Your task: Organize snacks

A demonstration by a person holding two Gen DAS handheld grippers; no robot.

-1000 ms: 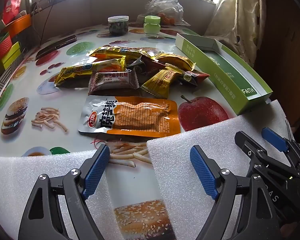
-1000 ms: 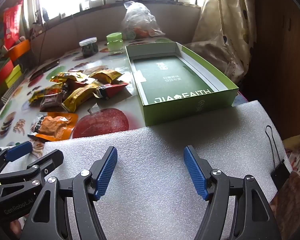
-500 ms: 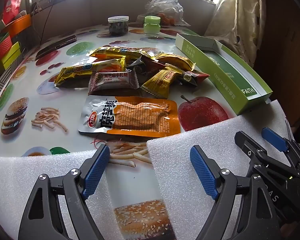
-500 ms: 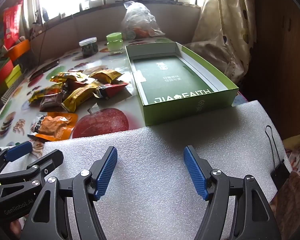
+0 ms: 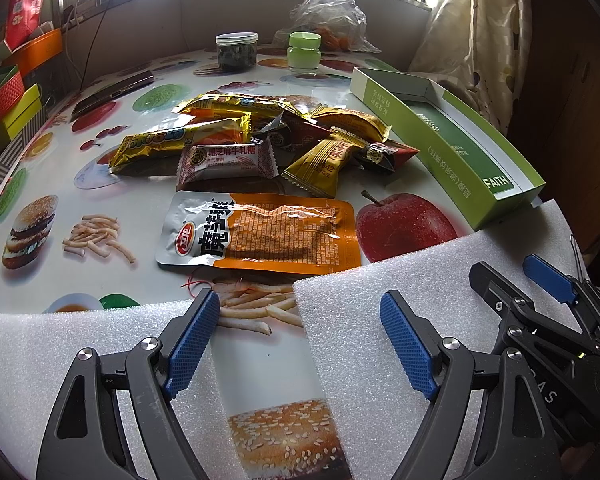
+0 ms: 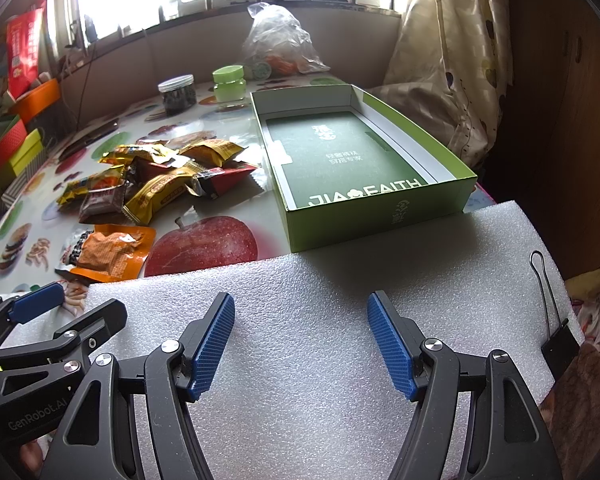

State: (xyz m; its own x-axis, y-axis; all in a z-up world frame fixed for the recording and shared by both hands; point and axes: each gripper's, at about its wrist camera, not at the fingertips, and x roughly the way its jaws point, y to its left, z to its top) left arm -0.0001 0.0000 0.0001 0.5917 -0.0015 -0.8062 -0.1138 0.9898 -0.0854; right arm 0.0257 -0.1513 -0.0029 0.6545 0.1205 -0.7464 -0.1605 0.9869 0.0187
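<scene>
- Both tools idle: the left black two-finger gripper with blue ribbed pads (image 5: 296, 344) hangs with jaws spread wide and empty over the near table edge; the right black gripper of the same make (image 6: 300, 344) is likewise wide and empty, apparently parked ahead of a first pick.
- White foam sheets (image 6: 320, 288), soft and dimpled, lie beneath both tools, probably as padding.
- Nearest the left gripper lies a flat orange-and-silver foil snack pouch (image 5: 260, 232), crinkled and glossy, on the glossy food-printed tablecloth (image 5: 60, 184).
- Beyond it sits a loose pile of yellow, red and brown foil-wrapped snacks (image 5: 260, 140), overlapping, none yet sorted.
- Ahead of the right gripper stands a shallow green rectangular cardboard box (image 6: 380, 220), open and holding no snacks, presumably the destination.
</scene>
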